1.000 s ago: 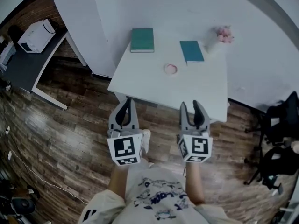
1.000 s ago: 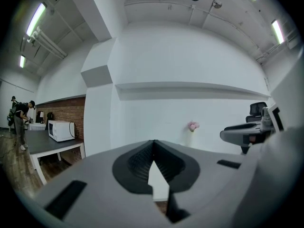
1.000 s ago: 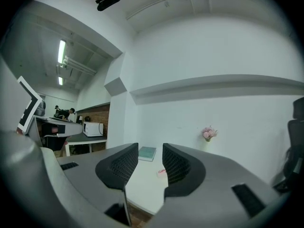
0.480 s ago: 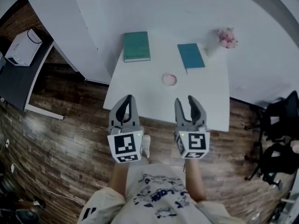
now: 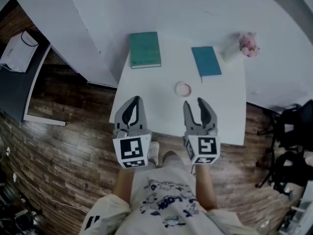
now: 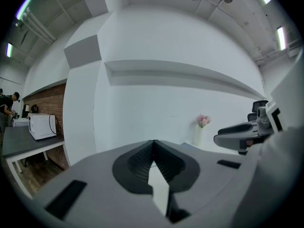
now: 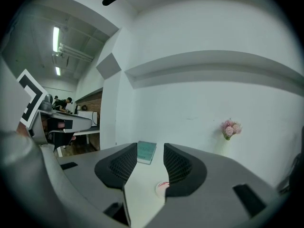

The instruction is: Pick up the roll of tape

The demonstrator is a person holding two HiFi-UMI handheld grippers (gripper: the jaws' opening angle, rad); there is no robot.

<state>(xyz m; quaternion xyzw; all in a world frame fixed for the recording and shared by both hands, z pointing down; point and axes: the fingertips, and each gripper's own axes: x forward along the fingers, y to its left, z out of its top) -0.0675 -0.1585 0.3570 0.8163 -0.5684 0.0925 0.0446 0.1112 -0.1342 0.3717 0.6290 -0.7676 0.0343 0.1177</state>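
Right claw nearer tape roll, jaws apart

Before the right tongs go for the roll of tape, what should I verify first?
1. Right tongs open and empty: ok, the jaws stand apart with nothing between them.
2. Roll of tape free to take: ok, it lies flat on the white table, touching nothing else.
3. Tape centred between the jaws: not ok, in the right gripper view it sits off-centre, partly behind one jaw.
4. Left tongs out of the way: ok, shut and off to the tape's left.
5. Blue book clear of the approach: ok, it lies farther back.
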